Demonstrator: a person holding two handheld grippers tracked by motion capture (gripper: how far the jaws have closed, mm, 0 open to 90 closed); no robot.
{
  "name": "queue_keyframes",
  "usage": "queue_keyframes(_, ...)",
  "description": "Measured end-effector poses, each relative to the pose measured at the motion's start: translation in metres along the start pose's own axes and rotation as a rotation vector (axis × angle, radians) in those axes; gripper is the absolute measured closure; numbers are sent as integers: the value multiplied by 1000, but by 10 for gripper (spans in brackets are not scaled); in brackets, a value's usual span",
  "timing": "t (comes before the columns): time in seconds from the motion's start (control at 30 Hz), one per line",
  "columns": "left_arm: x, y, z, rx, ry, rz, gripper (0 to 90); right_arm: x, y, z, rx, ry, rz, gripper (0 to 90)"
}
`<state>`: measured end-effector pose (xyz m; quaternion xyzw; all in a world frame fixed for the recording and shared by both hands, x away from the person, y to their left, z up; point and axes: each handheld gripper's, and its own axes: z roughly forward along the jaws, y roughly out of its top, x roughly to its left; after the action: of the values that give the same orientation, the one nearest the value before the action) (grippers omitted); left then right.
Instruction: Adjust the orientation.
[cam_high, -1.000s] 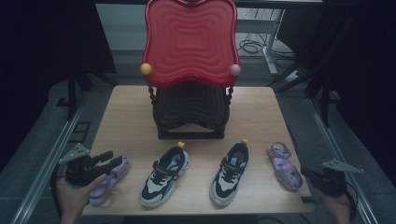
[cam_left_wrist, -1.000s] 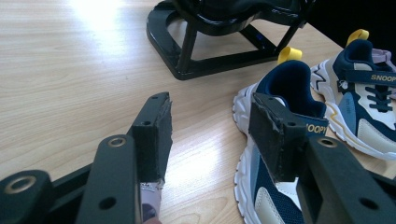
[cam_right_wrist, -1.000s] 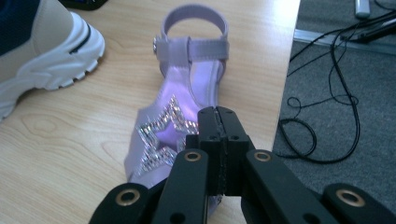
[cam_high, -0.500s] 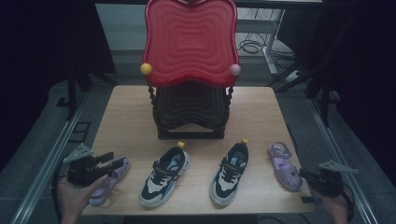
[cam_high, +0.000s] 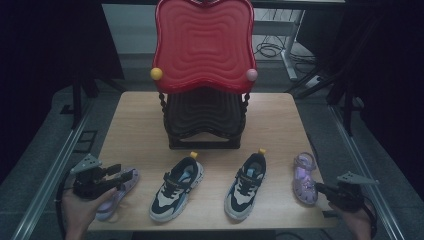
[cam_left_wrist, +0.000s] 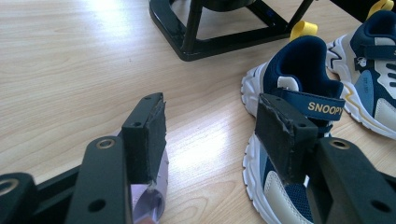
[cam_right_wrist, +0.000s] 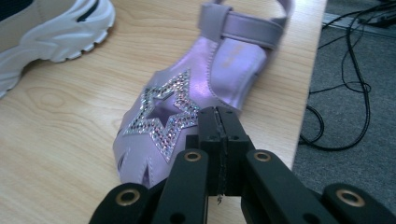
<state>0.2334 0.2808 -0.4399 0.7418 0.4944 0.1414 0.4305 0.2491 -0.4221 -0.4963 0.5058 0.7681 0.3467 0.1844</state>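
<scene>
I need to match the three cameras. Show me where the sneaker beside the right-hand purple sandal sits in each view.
High view: the right sneaker is in the front row, between the left sneaker and the purple sandal.
Left gripper view: at the right edge, beyond the left sneaker.
Right gripper view: top left corner, its white sole left of the purple sandal.
Shared landmark: the wooden table.
</scene>
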Motion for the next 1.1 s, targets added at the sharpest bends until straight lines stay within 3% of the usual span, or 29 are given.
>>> queue_keyframes(0.4,1,-1,1,15,6,1,437,18,10,2,30,10,-61,892)
queue_keyframes(0.63,1,-1,-1,9,8,2,436,26,14,5,44,44,-86,891)
queue_keyframes(1.1,3,-1,-1,14,9,-2,436,61,29,23,79,12,-170,892)
